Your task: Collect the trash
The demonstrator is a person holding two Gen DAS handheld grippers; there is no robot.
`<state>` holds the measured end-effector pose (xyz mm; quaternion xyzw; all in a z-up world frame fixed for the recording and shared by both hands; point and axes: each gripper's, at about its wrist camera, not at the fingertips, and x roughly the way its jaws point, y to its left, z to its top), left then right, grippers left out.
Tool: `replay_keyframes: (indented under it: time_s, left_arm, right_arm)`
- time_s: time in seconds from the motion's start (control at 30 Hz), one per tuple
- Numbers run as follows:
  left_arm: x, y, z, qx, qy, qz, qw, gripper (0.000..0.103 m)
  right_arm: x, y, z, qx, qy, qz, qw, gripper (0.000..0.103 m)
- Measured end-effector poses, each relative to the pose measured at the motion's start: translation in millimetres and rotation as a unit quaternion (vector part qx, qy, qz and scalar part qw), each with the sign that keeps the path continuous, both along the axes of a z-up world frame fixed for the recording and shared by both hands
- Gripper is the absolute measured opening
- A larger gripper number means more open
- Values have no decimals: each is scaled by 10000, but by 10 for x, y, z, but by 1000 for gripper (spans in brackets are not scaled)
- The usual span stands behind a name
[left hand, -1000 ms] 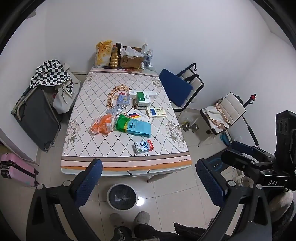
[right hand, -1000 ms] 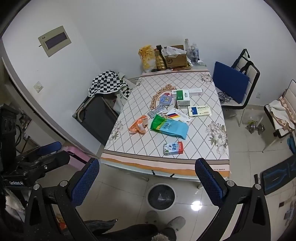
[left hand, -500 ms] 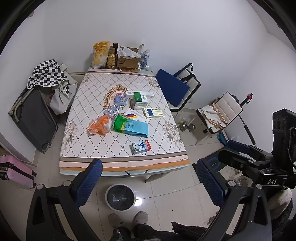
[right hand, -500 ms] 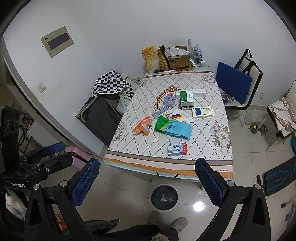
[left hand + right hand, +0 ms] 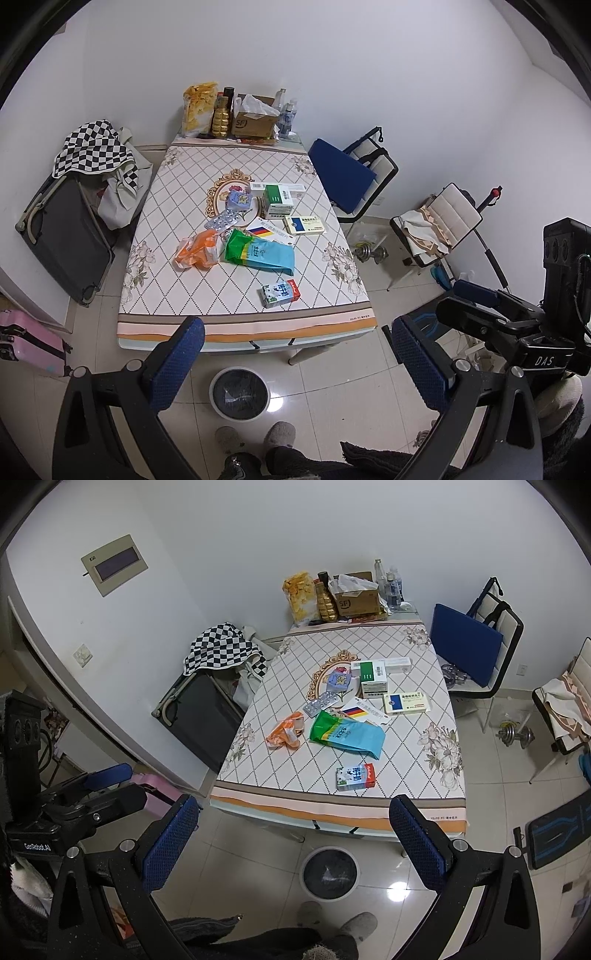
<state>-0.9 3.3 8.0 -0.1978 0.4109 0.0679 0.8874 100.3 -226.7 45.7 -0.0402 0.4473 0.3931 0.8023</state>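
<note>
Both grippers, your left gripper (image 5: 295, 354) and right gripper (image 5: 295, 834), hang with jaws wide apart and empty, well back from the table (image 5: 243, 317). Since a second ago the view has only drifted slightly, so nothing is collected yet and the approach is still ahead of you. The milk carton (image 5: 280, 293) lies flat near the table's front edge, right of centre, its long axis running roughly along that edge. The green-and-blue bag (image 5: 258, 253) sits mid-table, long axis slanting toward the front right corner. The trash bin (image 5: 239, 393) waits on the floor below the front edge.
</note>
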Motion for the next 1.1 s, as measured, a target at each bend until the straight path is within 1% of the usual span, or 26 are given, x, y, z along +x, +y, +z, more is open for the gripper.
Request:
replay_keyframes:
  time_s: [1.1]
  left_arm:
    - [-20,-7,-12,-1,-13,2,10000,103]
  right_arm:
    - [-47,47,8,-11,-4,2,10000,103]
